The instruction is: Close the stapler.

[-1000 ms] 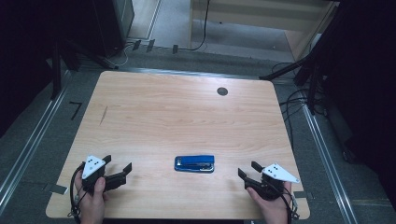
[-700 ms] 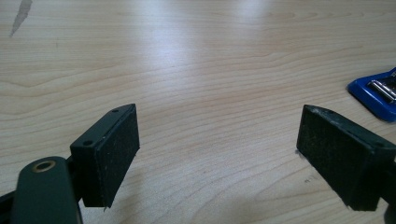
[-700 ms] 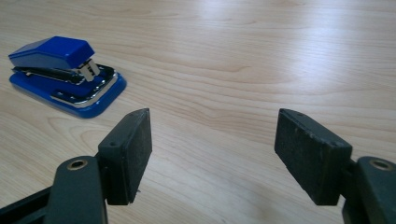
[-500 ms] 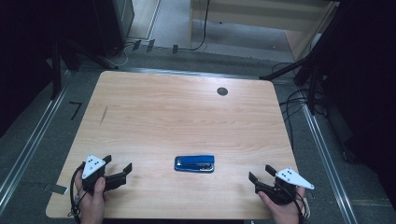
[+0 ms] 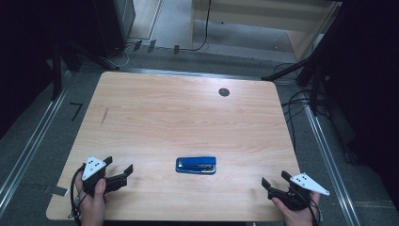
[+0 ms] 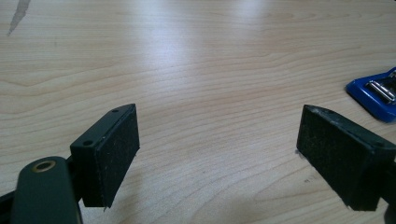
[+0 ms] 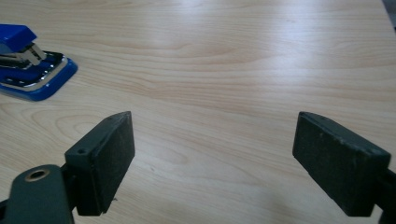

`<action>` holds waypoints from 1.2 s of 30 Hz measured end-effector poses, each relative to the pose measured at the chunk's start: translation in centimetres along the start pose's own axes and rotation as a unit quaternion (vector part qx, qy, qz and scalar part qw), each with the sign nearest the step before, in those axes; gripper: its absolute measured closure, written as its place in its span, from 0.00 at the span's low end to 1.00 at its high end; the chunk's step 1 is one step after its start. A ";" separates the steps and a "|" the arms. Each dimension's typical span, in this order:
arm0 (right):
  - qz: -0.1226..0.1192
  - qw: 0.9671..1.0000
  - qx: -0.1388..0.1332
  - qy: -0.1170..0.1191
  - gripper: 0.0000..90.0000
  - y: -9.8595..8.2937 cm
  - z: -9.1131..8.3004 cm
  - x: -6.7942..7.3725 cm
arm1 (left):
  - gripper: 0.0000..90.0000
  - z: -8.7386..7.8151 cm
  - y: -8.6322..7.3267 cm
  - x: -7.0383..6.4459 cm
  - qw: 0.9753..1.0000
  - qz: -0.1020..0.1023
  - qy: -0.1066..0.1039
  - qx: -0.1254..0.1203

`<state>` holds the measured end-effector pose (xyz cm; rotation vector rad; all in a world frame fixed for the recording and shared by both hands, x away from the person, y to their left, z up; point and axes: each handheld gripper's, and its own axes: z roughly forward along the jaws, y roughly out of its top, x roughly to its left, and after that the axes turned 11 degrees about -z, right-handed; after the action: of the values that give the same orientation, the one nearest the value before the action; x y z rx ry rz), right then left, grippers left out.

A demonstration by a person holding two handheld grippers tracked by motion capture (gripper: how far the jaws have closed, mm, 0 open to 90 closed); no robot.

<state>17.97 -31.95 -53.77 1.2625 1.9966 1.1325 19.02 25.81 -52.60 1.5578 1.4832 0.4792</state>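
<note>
Stapler point(image 5: 196, 165): flat on table point(image 5: 188, 117), near front edge, between both grippers, untouched.
Left gripper point(image 5: 118, 173): jaws spread wide, empty.
Right gripper point(image 5: 274, 182): jaws apart, empty.
Approach: long sides best straddled squarely before closing.

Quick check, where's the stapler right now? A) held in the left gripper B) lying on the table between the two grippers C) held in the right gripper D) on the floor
B: the stapler lies flat on the table, apart from the open left gripper and the open right gripper.
</note>
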 end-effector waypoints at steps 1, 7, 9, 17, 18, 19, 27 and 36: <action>0.002 1.000 -0.001 -0.001 0.14 -0.1 -0.1 -0.2 | 0.15 0.0 0.0 0.0 1.000 0.001 0.000 0.001; 0.009 1.000 0.007 -0.004 0.03 -1.1 -0.7 -1.5 | 0.15 0.0 0.0 0.1 1.000 -0.004 -0.004 0.001; 0.015 1.000 0.004 -0.007 0.00 -1.5 -0.9 -2.2 | 0.15 0.0 0.0 0.1 1.000 -0.005 -0.005 0.002; 0.031 0.999 -0.012 -0.020 0.00 -2.2 -1.7 -3.7 | 0.15 0.0 0.0 0.1 1.000 -0.005 -0.006 0.002; 0.031 0.999 -0.014 -0.022 0.00 -2.2 -1.7 -3.8 | 0.15 0.0 0.0 0.1 1.000 -0.006 -0.006 0.002; 0.037 0.999 -0.014 -0.024 0.00 -2.4 -1.8 -4.1 | 0.15 0.0 0.0 0.1 1.000 -0.006 -0.006 0.002; 0.060 0.997 -0.024 -0.032 0.00 -3.1 -2.1 -5.3 | 0.15 0.0 0.0 0.1 1.000 -0.005 -0.005 0.003; 0.062 0.997 -0.023 -0.038 0.00 -3.2 -2.2 -5.3 | 0.15 0.2 0.1 0.2 1.000 -0.005 -0.008 0.011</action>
<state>17.06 -38.23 -55.40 1.4019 1.8487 1.1639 19.27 25.93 -52.64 1.5671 1.4875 0.4462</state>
